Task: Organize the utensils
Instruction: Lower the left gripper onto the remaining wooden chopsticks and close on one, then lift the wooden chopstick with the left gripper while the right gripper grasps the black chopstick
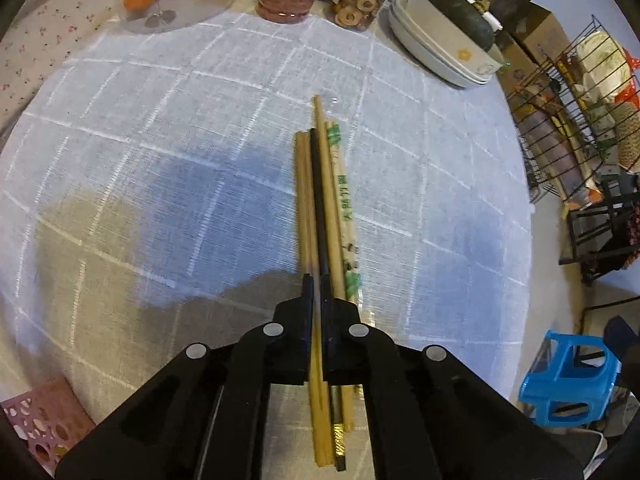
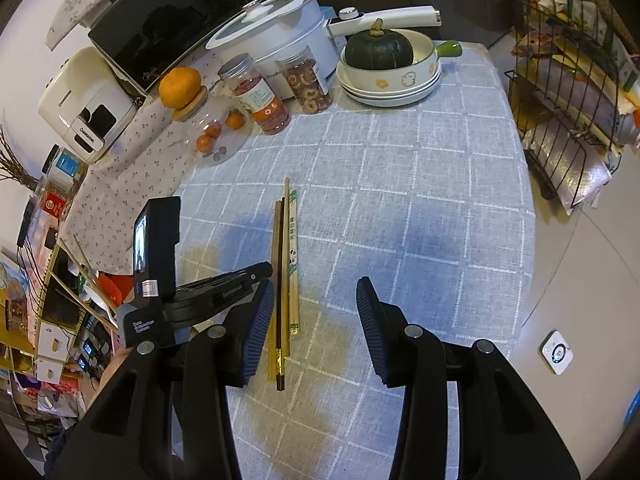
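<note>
Several chopsticks lie side by side on the checked tablecloth: wooden ones (image 1: 303, 200), a black one with a gold end (image 1: 319, 208) and a pair in a paper sleeve (image 1: 345, 204). My left gripper (image 1: 319, 284) is shut on a wooden chopstick (image 1: 316, 364), with the black one close beside it. In the right wrist view the same chopsticks (image 2: 285, 264) lie just right of the left gripper's body (image 2: 224, 292). My right gripper (image 2: 314, 312) is open and empty, its left finger beside the chopsticks.
A pink perforated basket (image 1: 36, 420) sits at the table's near left corner. Food jars (image 2: 264, 96), oranges under a clear dome (image 2: 216, 132) and a stack of bowls holding a green squash (image 2: 380, 52) line the far edge. A wire rack (image 2: 568, 92) stands on the right.
</note>
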The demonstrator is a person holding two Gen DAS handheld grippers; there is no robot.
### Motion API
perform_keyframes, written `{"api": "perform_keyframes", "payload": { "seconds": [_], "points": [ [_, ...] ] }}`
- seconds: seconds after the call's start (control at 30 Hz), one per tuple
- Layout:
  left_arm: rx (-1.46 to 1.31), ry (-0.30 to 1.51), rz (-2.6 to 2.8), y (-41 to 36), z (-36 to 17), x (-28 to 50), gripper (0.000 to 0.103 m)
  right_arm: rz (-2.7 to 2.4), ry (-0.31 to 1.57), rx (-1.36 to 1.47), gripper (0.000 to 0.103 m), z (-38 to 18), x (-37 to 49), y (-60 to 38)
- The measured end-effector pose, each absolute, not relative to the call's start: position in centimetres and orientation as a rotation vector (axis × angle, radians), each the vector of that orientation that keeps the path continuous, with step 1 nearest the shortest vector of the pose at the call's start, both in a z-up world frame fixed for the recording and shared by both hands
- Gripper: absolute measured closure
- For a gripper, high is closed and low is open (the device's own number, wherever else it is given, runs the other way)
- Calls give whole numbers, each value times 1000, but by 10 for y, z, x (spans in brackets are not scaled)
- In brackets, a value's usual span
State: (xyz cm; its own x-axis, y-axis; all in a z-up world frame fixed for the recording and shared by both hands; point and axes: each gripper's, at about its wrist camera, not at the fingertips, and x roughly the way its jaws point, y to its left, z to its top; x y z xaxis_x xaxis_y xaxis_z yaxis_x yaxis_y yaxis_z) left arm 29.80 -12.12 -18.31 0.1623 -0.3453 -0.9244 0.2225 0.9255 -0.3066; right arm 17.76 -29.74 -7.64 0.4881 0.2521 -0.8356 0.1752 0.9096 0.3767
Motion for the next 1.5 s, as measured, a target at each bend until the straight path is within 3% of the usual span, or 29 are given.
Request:
{"api": "perform_keyframes", "payload": {
  "seconds": [0.07, 0.13, 0.23, 0.47, 0.9, 1.1, 1.33, 1.5],
  "points": [
    [-111, 1362, -402, -123, -188, 297, 98, 45, 1076, 441, 60, -78, 178, -297],
    [-117, 1367, -406, -124, -191, 296, 87, 43, 1081, 440, 60, -79, 178, -297],
    [-86, 1358, -400, -124, -191, 294, 85, 48, 1082, 439, 60, -80, 179, -296],
    [-122, 1384, -345, -109, -189, 300, 96, 52, 1076, 448, 60, -78, 178, -298],
    [50, 1329, -339, -128, -189, 303, 88, 59, 1086, 455, 60, -81, 178, -295],
    [-22, 1318, -337, -114, -187, 301, 95, 37, 1105, 451, 60, -91, 180, -304],
    [-103, 1191, -400, -90, -131, 277, 95, 110, 1126, 436, 63, -98, 189, -287],
    [-151, 1048, -460, -65, -59, 237, 95, 182, 1180, 427, 70, -117, 205, -261]
  ]
}}
